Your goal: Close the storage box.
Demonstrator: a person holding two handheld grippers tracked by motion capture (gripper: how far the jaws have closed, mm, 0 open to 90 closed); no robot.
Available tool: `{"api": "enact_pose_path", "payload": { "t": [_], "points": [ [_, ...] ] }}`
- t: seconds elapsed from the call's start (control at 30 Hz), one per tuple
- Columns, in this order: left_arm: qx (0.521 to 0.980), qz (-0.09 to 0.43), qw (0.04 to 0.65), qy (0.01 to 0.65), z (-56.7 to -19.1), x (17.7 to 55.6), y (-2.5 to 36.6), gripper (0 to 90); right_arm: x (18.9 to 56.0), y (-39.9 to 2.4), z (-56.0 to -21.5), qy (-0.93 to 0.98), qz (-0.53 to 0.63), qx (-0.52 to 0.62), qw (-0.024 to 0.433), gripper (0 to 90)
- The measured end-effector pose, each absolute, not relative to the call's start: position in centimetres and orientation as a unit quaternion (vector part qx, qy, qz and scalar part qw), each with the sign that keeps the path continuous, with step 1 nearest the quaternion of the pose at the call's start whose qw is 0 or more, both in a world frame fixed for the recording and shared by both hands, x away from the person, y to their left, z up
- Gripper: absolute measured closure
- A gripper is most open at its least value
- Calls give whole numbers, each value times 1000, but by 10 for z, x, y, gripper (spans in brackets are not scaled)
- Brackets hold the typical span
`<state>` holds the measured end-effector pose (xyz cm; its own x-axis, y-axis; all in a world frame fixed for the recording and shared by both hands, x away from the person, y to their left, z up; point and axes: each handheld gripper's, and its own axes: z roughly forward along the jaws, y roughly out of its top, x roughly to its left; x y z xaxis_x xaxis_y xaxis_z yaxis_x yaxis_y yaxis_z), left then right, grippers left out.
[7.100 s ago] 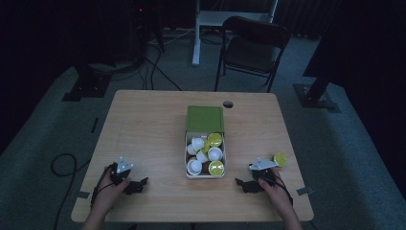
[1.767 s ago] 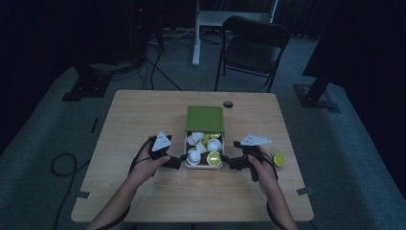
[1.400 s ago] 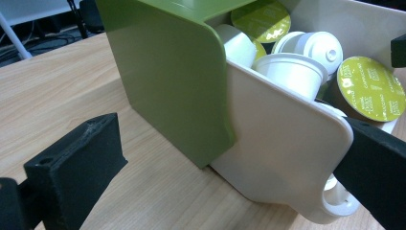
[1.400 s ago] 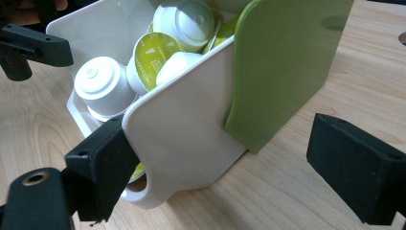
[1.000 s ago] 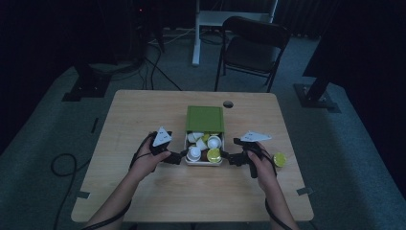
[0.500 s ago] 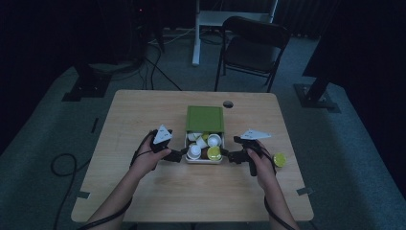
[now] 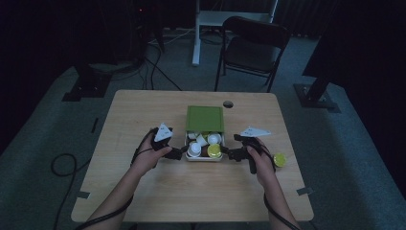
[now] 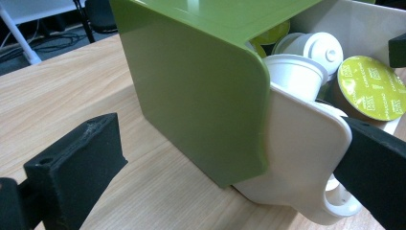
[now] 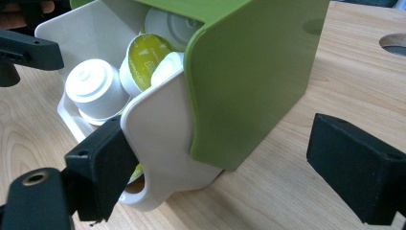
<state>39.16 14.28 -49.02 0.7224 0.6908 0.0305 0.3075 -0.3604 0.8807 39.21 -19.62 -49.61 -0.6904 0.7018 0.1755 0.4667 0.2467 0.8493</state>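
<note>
Dim room, wooden worktop (image 7: 143, 191) – white drawer (image 8: 306, 158) of coffee pods (image 7: 214, 150) half out of green box (image 7: 204, 118) at centre. My left hand-held gripper (image 7: 182, 153) and right hand-held gripper (image 7: 227, 154) both gape, flanking drawer front corners – nothing clamped. I judge drawer still to slide; one pod (image 7: 279, 159) loose at right.

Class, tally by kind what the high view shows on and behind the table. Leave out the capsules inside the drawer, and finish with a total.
Grippers: 2 (left gripper, right gripper)
Green-and-white box: 1
Loose yellow capsule: 1
Chair: 1
Total: 5
</note>
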Motion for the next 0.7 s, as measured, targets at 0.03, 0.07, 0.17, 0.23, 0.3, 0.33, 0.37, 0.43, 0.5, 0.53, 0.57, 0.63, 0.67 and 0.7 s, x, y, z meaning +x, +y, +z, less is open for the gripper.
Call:
{"api": "enact_pose_path", "payload": {
  "t": [0.03, 0.07, 0.17, 0.23, 0.3, 0.33, 0.37, 0.43, 0.5, 0.53, 0.57, 0.63, 0.67, 0.7],
  "points": [
    [800, 204, 471, 312, -490, 392, 143, 1, 392, -196, -496, 781, 485, 375, 122, 111],
    [799, 204, 471, 313, -490, 393, 143, 1, 393, -196, -496, 781, 485, 374, 123, 111],
    [799, 204, 471, 313, -490, 395, 143, 1, 395, -196, -496, 779, 486, 377, 122, 111],
    [800, 205, 470, 312, -490, 396, 143, 1, 396, -196, -496, 779, 485, 378, 123, 111],
    [800, 207, 468, 313, -489, 398, 142, 1, 397, -196, -496, 778, 485, 379, 124, 111],
    [801, 208, 467, 312, -489, 398, 142, 1, 397, -196, -496, 777, 486, 379, 124, 111],
    [801, 208, 466, 312, -489, 399, 142, 1, 398, -195, -497, 777, 486, 380, 125, 111],
    [800, 208, 467, 313, -489, 401, 142, 1, 399, -195, -497, 775, 486, 383, 125, 111],
    [800, 209, 467, 314, -489, 402, 142, 1, 400, -195, -497, 775, 486, 384, 126, 111],
    [799, 208, 467, 315, -489, 403, 142, 1, 401, -195, -497, 774, 487, 384, 127, 111],
    [799, 209, 467, 315, -489, 403, 142, 1, 401, -195, -497, 774, 487, 385, 127, 111],
    [799, 209, 466, 315, -489, 405, 142, 1, 402, -195, -497, 772, 488, 388, 126, 111],
    [800, 210, 465, 315, -488, 406, 141, 1, 403, -195, -498, 771, 488, 390, 125, 111],
    [801, 211, 464, 314, -488, 407, 141, 1, 404, -195, -498, 770, 488, 392, 125, 111]
  ]
}}
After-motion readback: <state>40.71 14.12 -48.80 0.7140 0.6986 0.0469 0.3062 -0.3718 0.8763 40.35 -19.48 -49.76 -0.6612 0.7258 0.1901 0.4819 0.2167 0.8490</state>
